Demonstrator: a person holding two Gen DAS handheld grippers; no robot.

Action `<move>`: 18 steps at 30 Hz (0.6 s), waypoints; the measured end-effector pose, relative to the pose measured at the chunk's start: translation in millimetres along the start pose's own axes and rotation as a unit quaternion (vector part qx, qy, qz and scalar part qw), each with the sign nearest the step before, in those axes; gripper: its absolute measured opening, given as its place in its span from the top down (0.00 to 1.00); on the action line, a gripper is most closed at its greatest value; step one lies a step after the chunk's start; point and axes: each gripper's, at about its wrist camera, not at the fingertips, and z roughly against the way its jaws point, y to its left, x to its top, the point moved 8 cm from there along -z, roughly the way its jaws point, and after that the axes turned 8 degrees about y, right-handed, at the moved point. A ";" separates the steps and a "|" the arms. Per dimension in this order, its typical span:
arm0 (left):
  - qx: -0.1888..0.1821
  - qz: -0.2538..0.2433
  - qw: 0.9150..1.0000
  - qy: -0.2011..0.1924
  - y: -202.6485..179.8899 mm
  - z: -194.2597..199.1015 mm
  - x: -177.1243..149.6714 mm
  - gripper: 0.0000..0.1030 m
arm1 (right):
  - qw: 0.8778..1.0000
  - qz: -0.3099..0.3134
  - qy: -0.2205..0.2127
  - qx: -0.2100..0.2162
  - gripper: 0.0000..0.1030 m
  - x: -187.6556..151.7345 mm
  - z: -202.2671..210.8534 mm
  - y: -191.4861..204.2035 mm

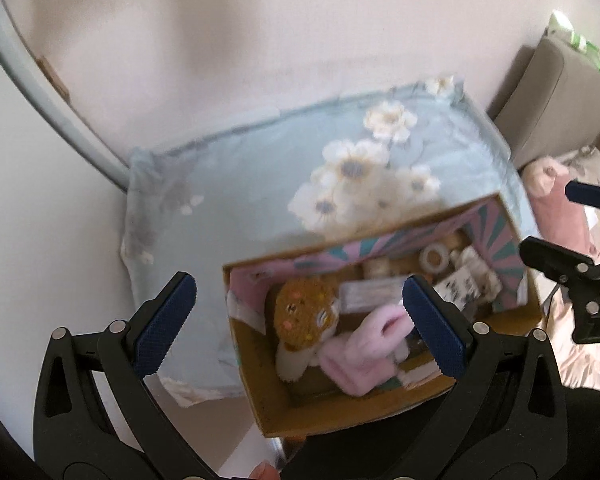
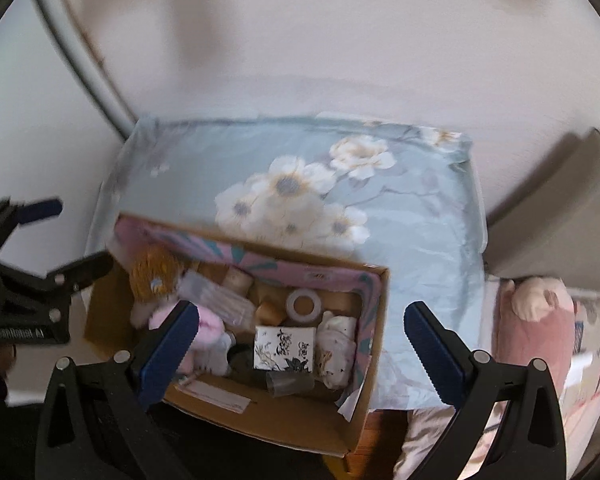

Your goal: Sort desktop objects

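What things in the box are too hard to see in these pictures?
- Pink plush: right wrist view, partly hidden behind the right claw's finger.
- Writing on the white card: both views, too blurry to read.
- Dark thing beside the card: right wrist view, shadowed, unidentifiable.
- Cardboard box bottom: buried under items.

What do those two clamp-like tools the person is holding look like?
Both are black plastic frames with silver rivets. The left gripper and right gripper each have two long fingers faced with dark blue textured pads. One body carries small white lettering, too blurred to read.
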 end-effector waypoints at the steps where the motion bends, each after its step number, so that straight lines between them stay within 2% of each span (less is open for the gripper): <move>1: 0.001 0.004 1.000 -0.013 -1.4 6.7 4.0 0.00 | 1.000 -0.010 -0.005 -0.004 0.00 1.9 5.4 -0.8; 7: 0.028 0.038 0.995 -0.091 3.7 43.2 23.3 0.00 | 0.998 -0.048 -0.041 -0.020 0.00 12.0 32.0 -4.8; 10: 0.040 0.061 0.991 -0.112 12.1 54.2 27.8 0.00 | 0.995 -0.069 -0.057 -0.039 0.00 13.2 39.8 -11.4; 14: 0.039 0.085 0.988 -0.120 20.4 56.3 28.6 0.00 | 0.992 -0.079 -0.072 -0.067 0.00 13.8 42.7 -18.7; 18: 0.029 0.094 0.989 -0.112 21.1 50.4 25.4 0.00 | 0.991 -0.085 -0.076 -0.075 0.00 14.1 40.4 -21.6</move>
